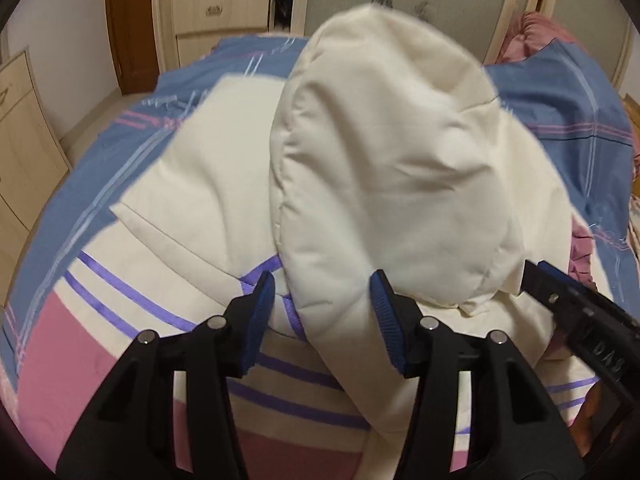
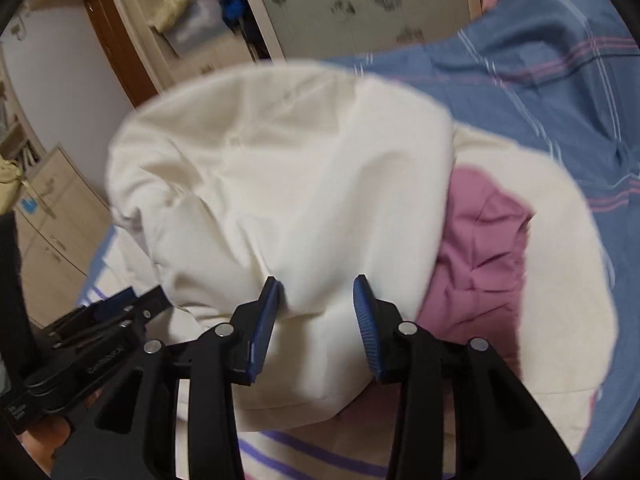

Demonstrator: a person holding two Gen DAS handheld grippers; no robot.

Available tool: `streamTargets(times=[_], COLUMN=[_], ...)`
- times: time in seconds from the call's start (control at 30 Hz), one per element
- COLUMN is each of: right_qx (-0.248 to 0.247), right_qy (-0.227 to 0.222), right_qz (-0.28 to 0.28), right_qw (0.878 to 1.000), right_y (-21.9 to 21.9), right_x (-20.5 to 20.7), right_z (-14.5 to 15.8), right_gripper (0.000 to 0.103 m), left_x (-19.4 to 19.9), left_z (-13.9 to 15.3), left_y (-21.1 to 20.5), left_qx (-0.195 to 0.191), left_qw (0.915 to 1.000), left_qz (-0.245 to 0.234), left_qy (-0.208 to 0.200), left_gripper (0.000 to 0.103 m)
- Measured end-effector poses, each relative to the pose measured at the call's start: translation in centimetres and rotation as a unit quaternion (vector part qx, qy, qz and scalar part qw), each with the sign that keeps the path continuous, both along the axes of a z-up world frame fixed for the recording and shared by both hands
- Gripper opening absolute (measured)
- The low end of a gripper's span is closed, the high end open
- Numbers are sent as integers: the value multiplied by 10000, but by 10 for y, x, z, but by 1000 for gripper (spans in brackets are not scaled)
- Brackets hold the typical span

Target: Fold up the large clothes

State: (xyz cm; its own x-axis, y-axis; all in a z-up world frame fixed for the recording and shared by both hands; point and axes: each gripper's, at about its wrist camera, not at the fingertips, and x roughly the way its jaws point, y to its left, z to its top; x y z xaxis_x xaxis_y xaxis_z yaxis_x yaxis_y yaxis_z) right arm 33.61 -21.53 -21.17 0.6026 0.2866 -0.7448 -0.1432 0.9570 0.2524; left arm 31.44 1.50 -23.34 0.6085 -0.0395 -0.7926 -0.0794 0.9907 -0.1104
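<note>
A large cream padded jacket (image 1: 208,184) with pink and purple stripes lies on a bed. Its cream hood (image 1: 384,152) bulges up in front of both grippers. My left gripper (image 1: 322,292) is open, its blue pads either side of the hood's lower edge. My right gripper (image 2: 318,294) is open too, with hood fabric (image 2: 280,184) between its pads. Each gripper shows in the other's view: the right one (image 1: 576,312) at the right edge, the left one (image 2: 100,320) at the left. The pink lining (image 2: 480,256) shows to the right of the hood.
The blue plaid bedsheet (image 1: 560,112) lies around the jacket. Cream drawers (image 1: 216,12) and a wardrobe door (image 2: 360,0) stand behind the bed. A wooden cabinet (image 1: 24,144) is at the left. Pink bedding (image 1: 536,32) lies at the far right.
</note>
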Motion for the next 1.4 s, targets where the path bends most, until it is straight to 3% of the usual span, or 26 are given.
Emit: streamTargets(times=[0.1, 0.17, 0.2, 0.27, 0.33, 0.4, 0.47, 0.53, 0.63, 0.7, 0.73, 0.9, 0.97, 1.13, 1.27, 1.3, 1.33, 1.37, 1.4], right_qx=[-24, 317, 366, 203, -280, -712, -1010, -1233, -701, -465, -451, -148, 131, 1079, 1779, 2015, 2283, 2520, 2824], right_qy=[-90, -238, -374, -538, -374, -80, 573, 352, 188, 37, 20, 612, 957, 1574, 2013, 2086, 2104, 2094, 2115], right_qz=[102, 284, 287, 438, 721, 814, 928, 892, 1034, 832, 645, -183, -471, -496, -486, -460, -423, -358, -234], right_qw=[9999, 9988, 9982, 9974, 9963, 9941, 9889, 9877, 9920, 9954, 9969, 9978, 9942, 9804, 9620, 9559, 9496, 9441, 9354], right_y=[4, -4, -7, -7, 4, 13, 21, 24, 4, -27, -45, -120, -143, -153, -146, -144, -142, -140, -136], right_x=[-17, -42, -55, -85, -114, -132, -141, -164, -201, -227, -239, -274, -284, -301, -307, -307, -308, -310, -311], right_z=[8, 29, 37, 47, 36, 12, -26, -31, -6, 9, 12, -16, -39, -86, -112, -118, -123, -124, -126], right_gripper=[48, 83, 86, 86, 86, 85, 85, 85, 85, 88, 91, 92, 93, 93, 92, 92, 81, 44, 28], left_x=[-12, -35, -48, -72, -85, -95, -104, -119, -159, -188, -203, -248, -262, -274, -276, -275, -272, -273, -273], left_z=[8, 24, 30, 34, 25, 5, -12, -12, 9, 24, 30, 28, 20, -14, -34, -38, -40, -40, -39], left_y=[7, 19, 25, 37, 41, 39, 32, 25, 45, 73, 92, 192, 229, 276, 275, 272, 268, 266, 268], left_qx=[-112, -223, -224, -239, -149, 151, 510, 767, 468, 532, 596, 701, 359, -1221, -1860, -1854, -1831, -1900, -2169], left_qw=[9998, 9995, 9994, 9993, 9998, 9992, 9966, 9952, 9977, 9984, 9982, 9916, 9899, 9809, 9718, 9713, 9718, 9711, 9666], left_qz=[-144, -153, -75, 66, 84, 7, -54, -238, -366, -140, 46, 1085, 1368, 1451, 1371, 1415, 1422, 1390, 1315], left_qy=[-12, -163, -254, -290, -35, 372, 651, 563, 320, 94, -17, -46, 102, 431, 475, 456, 432, 400, 364], left_gripper=[54, 63, 69, 70, 69, 67, 66, 66, 71, 90, 92, 97, 97, 98, 96, 91, 85, 61, 41])
